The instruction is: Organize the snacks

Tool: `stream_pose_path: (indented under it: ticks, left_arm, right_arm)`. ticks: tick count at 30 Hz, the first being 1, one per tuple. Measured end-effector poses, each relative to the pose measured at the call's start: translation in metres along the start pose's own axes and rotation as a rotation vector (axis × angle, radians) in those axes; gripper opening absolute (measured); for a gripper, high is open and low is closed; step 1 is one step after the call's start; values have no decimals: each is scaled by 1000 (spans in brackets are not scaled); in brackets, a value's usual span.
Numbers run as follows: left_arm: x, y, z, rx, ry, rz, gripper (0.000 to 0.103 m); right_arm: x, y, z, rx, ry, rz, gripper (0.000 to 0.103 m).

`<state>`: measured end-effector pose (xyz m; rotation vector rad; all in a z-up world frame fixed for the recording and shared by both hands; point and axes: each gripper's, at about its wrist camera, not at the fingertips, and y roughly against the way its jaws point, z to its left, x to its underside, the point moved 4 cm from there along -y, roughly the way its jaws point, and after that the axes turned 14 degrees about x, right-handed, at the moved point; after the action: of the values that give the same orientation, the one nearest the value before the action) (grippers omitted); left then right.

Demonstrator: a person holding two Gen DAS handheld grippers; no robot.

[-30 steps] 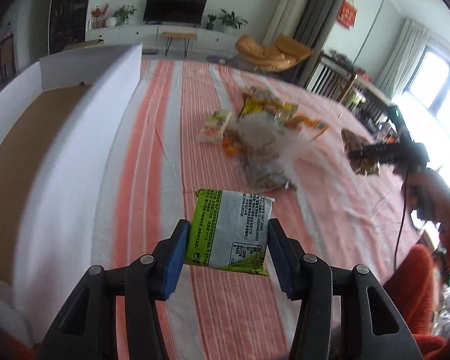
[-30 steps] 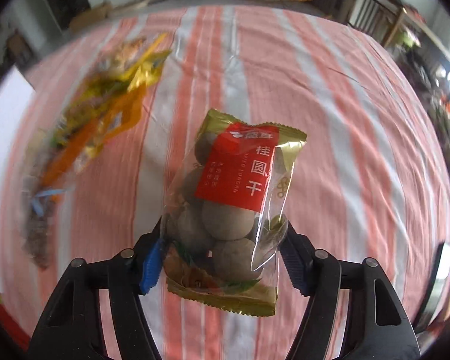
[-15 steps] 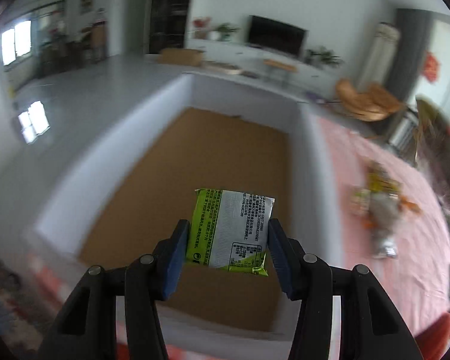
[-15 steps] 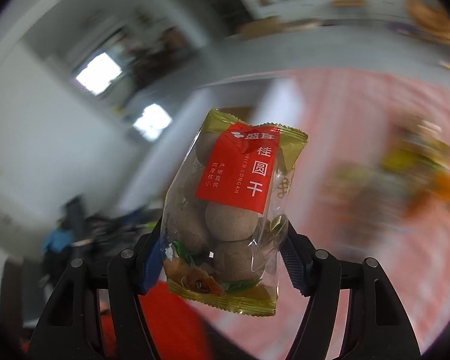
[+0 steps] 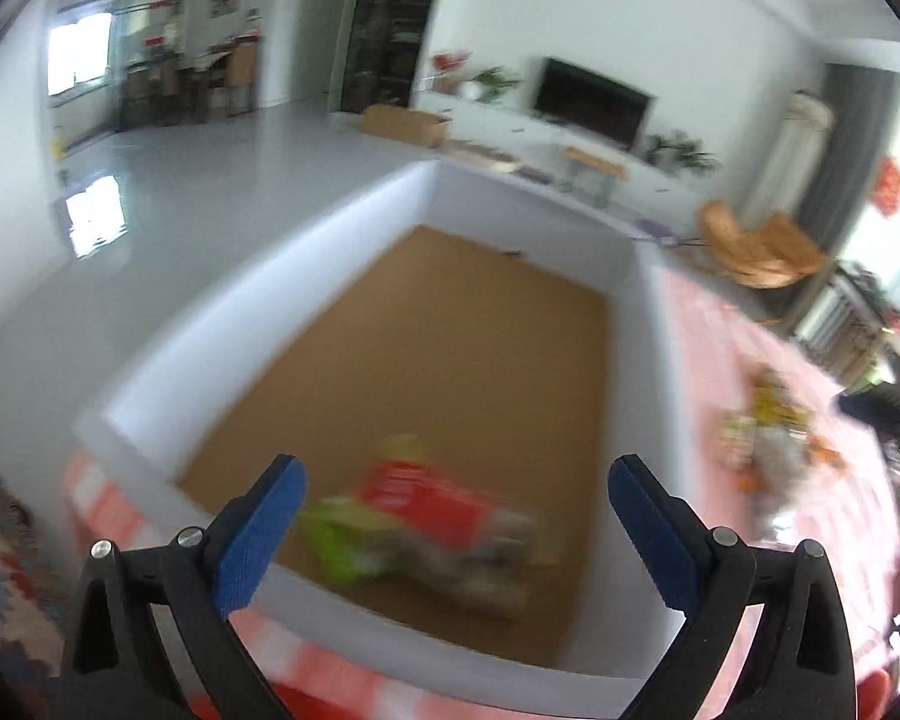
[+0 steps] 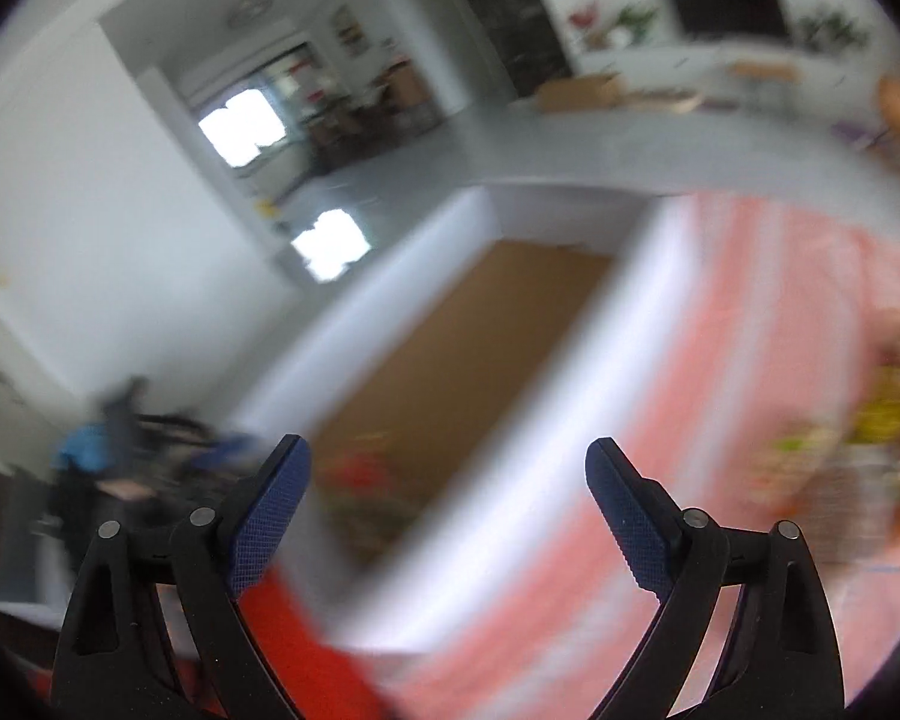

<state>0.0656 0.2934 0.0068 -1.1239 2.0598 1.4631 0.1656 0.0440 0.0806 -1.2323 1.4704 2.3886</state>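
Both grippers, left gripper (image 5: 453, 516) and right gripper (image 6: 447, 498), opening with fingers wide apart and clamping nothing, two blurred snack packets (image 5: 426, 525) low in the white box (image 5: 648, 324), remaining snack pile (image 5: 774, 438) off right on the striped bench (image 6: 750, 360), nearer right gripper.

**Both grippers spreading, nothing gripped**

Your left gripper (image 5: 456, 513) tilts downward with its jaws opening; the blue pads (image 5: 258, 531) stand wide apart and press on nothing. Your right gripper (image 6: 447, 507) also angles downward, rolled to one side, its jaws opening too, and its blue pads (image 6: 270, 510) touch nothing.
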Motion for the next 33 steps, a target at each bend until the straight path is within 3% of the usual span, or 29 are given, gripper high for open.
stream_pose_path:
  ticks: [3, 7, 9, 11, 15, 19, 25, 33]
  left_arm:
    - [13, -6, -70, 134, -107, 23, 100]
    - [44, -33, -157, 288, -241, 103, 101]
    - [68, -59, -189, 332, -282, 168, 101]
    - [95, -95, -210, 328, -316, 244, 101]
    - [129, -166, -210, 208, -369, 357, 100]
    - [123, -196, -199, 118, -376, 331, 100]
    - [117, -213, -188, 76, -373, 304, 101]
    - [117, -211, -181, 80, -376, 306, 103]
  right_arm:
    - [39, 7, -78, 241, 19, -34, 94]
    - [116, 15, -201, 544, -56, 50, 94]
    - [144, 23, -242, 628, -113, 77, 94]
    - [167, 30, -273, 689, -162, 93, 94]
    - [191, 35, -298, 736, -200, 116, 95]
    - [203, 46, -307, 726, -234, 78, 95]
    - [204, 29, -312, 728, -249, 83, 98]
    - [204, 29, -313, 729, -252, 84, 99]
